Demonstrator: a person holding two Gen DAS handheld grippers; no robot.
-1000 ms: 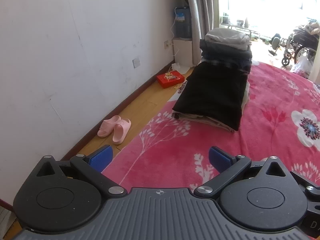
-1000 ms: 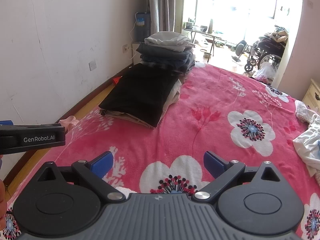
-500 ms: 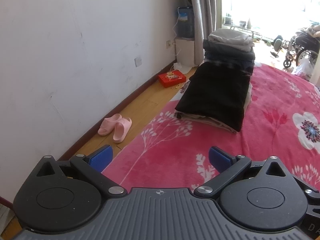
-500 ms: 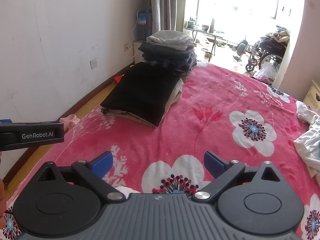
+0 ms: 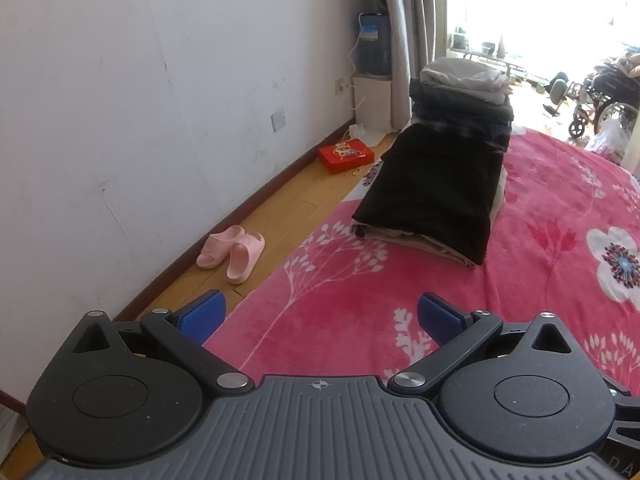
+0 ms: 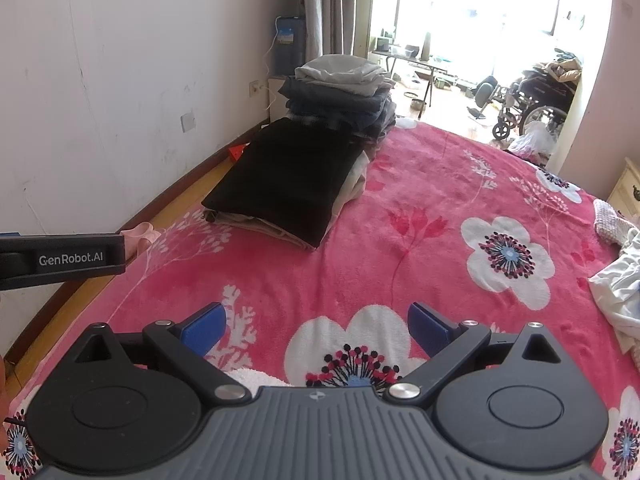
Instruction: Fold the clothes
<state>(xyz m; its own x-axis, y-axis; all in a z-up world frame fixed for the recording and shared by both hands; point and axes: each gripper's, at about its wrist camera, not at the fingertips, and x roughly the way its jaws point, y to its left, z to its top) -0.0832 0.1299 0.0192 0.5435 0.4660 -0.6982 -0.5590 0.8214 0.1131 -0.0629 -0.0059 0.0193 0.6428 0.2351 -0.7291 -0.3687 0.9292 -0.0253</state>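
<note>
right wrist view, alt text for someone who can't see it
The right tongs hang open and empty over a pink floral blanket. Ahead, near the wall-side edge, a low folded pile topped by a black garment lies in front of a taller stack of folded clothes. Unfolded white laundry lies at the right edge.

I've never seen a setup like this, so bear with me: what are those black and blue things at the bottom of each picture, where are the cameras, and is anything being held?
No robot here: a person carries a two-finger gripper in each hand, with a camera on each looking forward along the blue fingers. One picture comes from the left gripper, the other from the right gripper. Both are open and hold nothing. Ahead lies a pink flowered blanket with a black folded garment, a taller stack of folded clothes behind it, and unfolded white clothes at the right edge. Pink slippers sit on the floor.
</note>
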